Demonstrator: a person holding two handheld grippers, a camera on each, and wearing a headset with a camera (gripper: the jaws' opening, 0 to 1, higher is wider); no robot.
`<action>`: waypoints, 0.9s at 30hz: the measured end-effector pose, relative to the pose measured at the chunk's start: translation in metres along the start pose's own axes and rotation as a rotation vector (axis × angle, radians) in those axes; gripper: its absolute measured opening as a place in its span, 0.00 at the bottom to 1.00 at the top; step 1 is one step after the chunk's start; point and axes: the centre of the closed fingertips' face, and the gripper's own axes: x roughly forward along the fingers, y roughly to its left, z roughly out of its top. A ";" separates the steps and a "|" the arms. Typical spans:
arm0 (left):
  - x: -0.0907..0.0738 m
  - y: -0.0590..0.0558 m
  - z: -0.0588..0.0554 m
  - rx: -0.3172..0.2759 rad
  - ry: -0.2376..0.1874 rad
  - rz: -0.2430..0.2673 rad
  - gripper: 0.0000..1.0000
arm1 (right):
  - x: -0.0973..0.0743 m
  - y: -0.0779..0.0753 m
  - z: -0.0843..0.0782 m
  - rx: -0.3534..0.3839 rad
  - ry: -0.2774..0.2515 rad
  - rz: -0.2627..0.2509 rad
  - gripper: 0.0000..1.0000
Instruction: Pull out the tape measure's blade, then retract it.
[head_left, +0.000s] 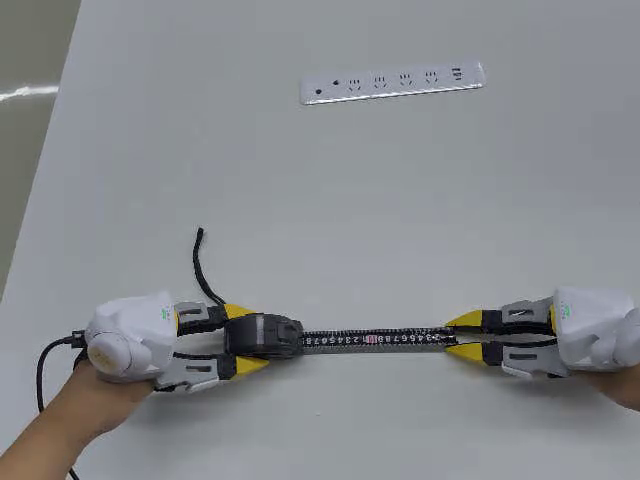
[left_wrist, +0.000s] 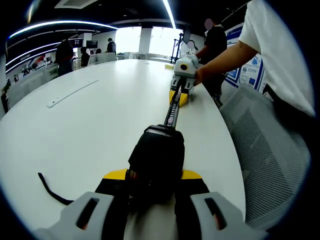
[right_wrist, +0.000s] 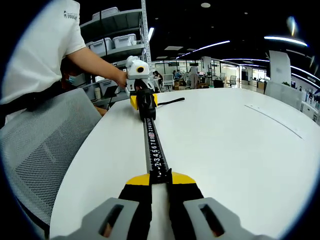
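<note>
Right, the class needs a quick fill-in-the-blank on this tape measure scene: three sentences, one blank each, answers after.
The left gripper is shut on the tape measure's case, whose colour is ____. The right gripper is shut on the end of the blade, which is printed with ____. The power strip lying on the table beyond the blade is coloured ____.
Missing words: black; numbers; white.

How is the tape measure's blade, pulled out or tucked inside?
Pulled out. The blade stretches from the black case in the left gripper to the right gripper, shut on its end.
</note>
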 end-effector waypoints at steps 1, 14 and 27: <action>0.000 0.000 0.000 -0.001 0.000 0.000 0.31 | -0.001 0.000 0.000 0.001 -0.001 -0.002 0.09; 0.000 0.001 0.000 -0.002 0.007 0.001 0.31 | -0.010 0.003 0.005 0.005 -0.003 -0.006 0.09; 0.000 0.000 -0.001 0.001 0.019 0.001 0.31 | -0.024 0.000 -0.001 0.023 -0.005 -0.016 0.09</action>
